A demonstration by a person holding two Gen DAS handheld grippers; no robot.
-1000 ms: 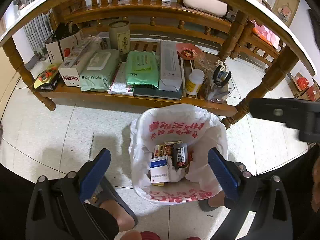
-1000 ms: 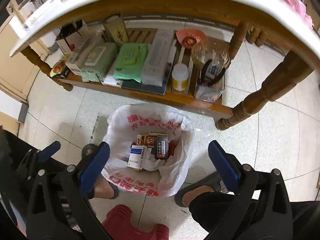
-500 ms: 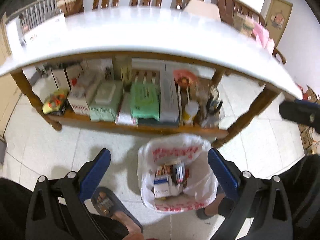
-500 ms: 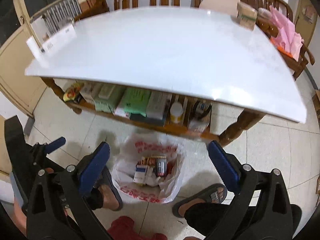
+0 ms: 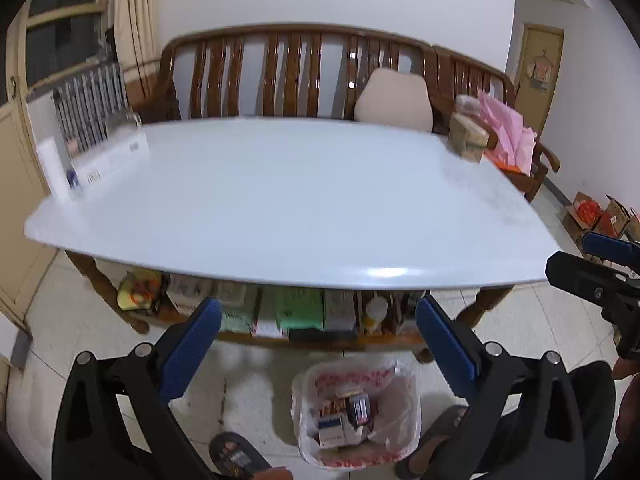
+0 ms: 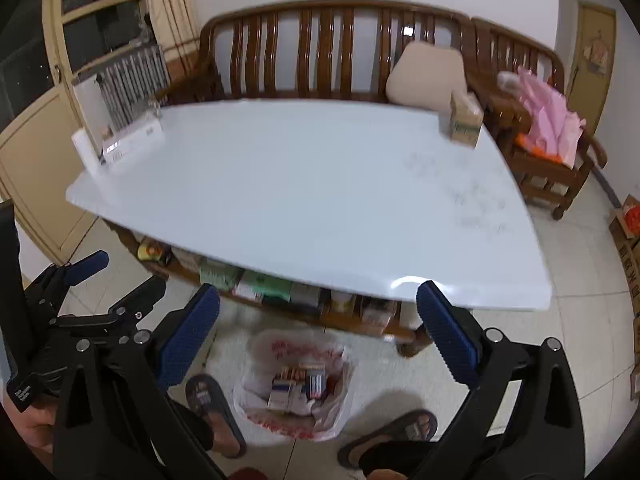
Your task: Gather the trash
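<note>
A white plastic trash bag point(image 5: 396, 404) with red print stands open on the floor in front of the table, with several small boxes point(image 5: 344, 420) inside. It also shows in the right wrist view point(image 6: 260, 364). My left gripper point(image 5: 318, 336) is open and empty, held high above the bag. My right gripper point(image 6: 318, 330) is open and empty too, also well above the bag. The right gripper appears at the right edge of the left wrist view point(image 5: 600, 276); the left gripper appears at the left of the right wrist view point(image 6: 96, 300).
A white-topped wooden table point(image 5: 288, 200) carries a white box point(image 5: 108, 160) at its far left and a cardboard box point(image 5: 466, 136) at its far right. Its lower shelf point(image 5: 320, 342) holds packets and bottles. A wooden bench point(image 5: 280, 72) stands behind. My sandalled feet point(image 6: 212, 408) flank the bag.
Both grippers have risen and tilted up from just over the bag; the tabletop and bench now fill the views and the bag has shrunk to the bottom. Both stay open.
</note>
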